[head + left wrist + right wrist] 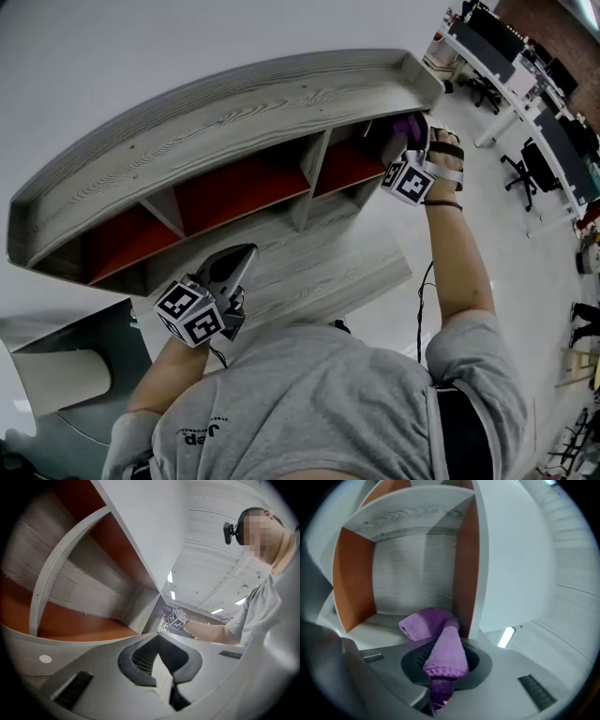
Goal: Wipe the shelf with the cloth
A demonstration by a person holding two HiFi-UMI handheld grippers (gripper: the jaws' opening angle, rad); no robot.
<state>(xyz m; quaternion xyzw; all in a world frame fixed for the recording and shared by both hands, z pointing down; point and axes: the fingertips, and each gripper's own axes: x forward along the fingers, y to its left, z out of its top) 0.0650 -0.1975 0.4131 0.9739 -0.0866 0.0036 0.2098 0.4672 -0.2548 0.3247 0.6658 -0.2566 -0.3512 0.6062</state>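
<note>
A grey wood-grain shelf [234, 112] with red-brown panels has three open compartments. My right gripper [415, 139] reaches into the rightmost compartment, shut on a purple cloth [409, 126]. In the right gripper view the cloth [440, 644] runs out from between the jaws of this gripper [444, 670], and its free end lies folded on the compartment floor [389, 627] near the right side wall. My left gripper [240, 257] hangs lower, over the shelf's wide bottom ledge, shut with nothing in it. The left gripper view shows that gripper [161, 667] pointing toward the shelf [84, 588] and the right gripper's marker cube [176, 619].
Desks and black office chairs [525, 169] stand off to the right on a pale floor. A dark surface with a cream cylinder [56, 380] lies at the lower left. The compartment's side wall [468, 564] stands right beside the cloth.
</note>
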